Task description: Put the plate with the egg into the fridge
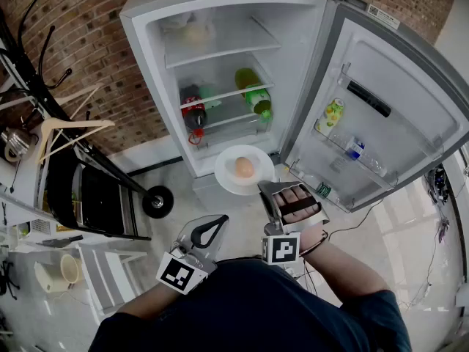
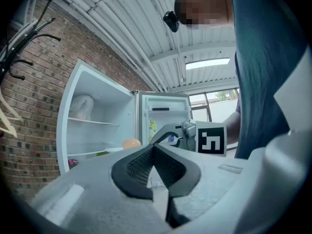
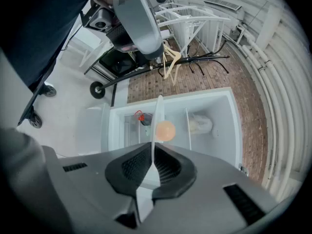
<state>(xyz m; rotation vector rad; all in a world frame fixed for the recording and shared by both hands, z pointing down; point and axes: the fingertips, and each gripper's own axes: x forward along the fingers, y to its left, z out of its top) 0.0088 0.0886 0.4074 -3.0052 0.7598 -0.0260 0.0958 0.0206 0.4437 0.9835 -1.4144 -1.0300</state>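
A white plate (image 1: pixel 233 178) carrying a brown egg (image 1: pixel 245 168) hovers level in front of the open fridge (image 1: pixel 220 72), just outside its lower shelves. My right gripper (image 1: pixel 268 188) is shut on the plate's near right rim. In the right gripper view the plate (image 3: pixel 157 116) shows edge-on, pinched between the pads, with the egg (image 3: pixel 165 130) beyond them. My left gripper (image 1: pixel 218 221) is below and left of the plate, shut and holding nothing. In the left gripper view its jaws (image 2: pixel 154 149) meet, and the egg (image 2: pixel 130 143) and the right gripper (image 2: pixel 179 132) show ahead.
The fridge door (image 1: pixel 396 116) is swung wide to the right, with a yellow pack (image 1: pixel 332 115) in its rack. A cola bottle (image 1: pixel 194 116) and a green bottle (image 1: pixel 254 92) lie on the middle shelves. A black wheeled rack (image 1: pixel 95 189) with hangers stands to the left.
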